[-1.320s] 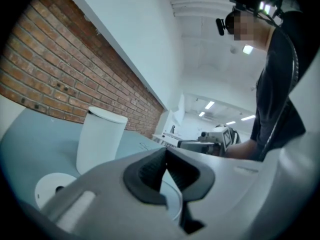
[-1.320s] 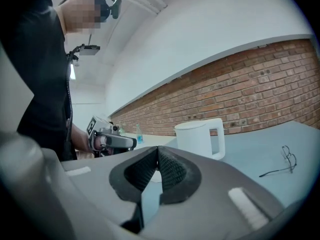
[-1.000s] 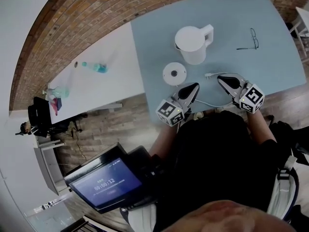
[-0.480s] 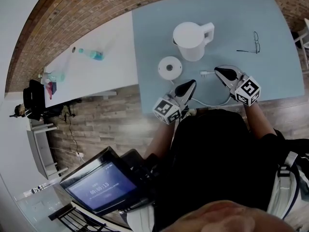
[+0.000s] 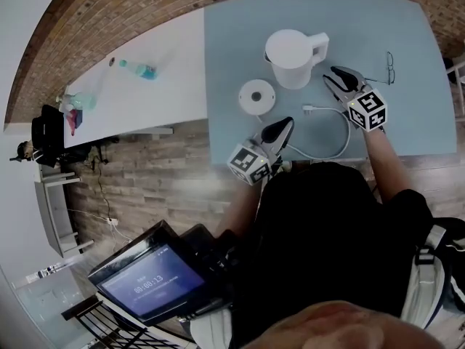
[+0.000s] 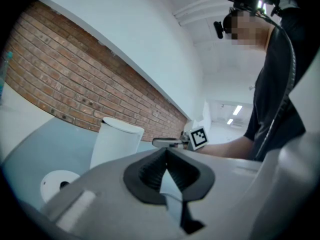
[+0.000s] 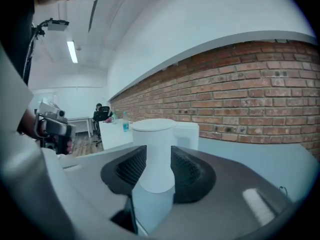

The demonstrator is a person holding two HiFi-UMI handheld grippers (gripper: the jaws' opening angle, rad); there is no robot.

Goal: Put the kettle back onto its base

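A white kettle (image 5: 293,57) stands on the pale blue table (image 5: 240,42), its handle (image 5: 320,46) turned to the right. Its round white base (image 5: 257,97) lies separately in front of it to the left. My right gripper (image 5: 333,74) sits just right of the handle without touching it. Its jaws are opening, with only the kettle (image 7: 152,134) farther ahead showing in the gap of the right gripper (image 7: 158,156). My left gripper (image 5: 285,124) hovers near the table's front edge below the base, and the left gripper (image 6: 166,154) is shut and empty, with the kettle (image 6: 117,141) and base (image 6: 57,181) ahead.
A white cord (image 5: 340,137) with its plug (image 5: 308,109) loops across the table between my grippers. Glasses (image 5: 389,58) lie at the far right. A water bottle (image 5: 138,69) rests on the adjoining white table (image 5: 145,107). A brick wall borders the far side.
My right gripper has travelled away from the front edge, over the cord, up to the kettle's handle. The left gripper has stayed where it was.
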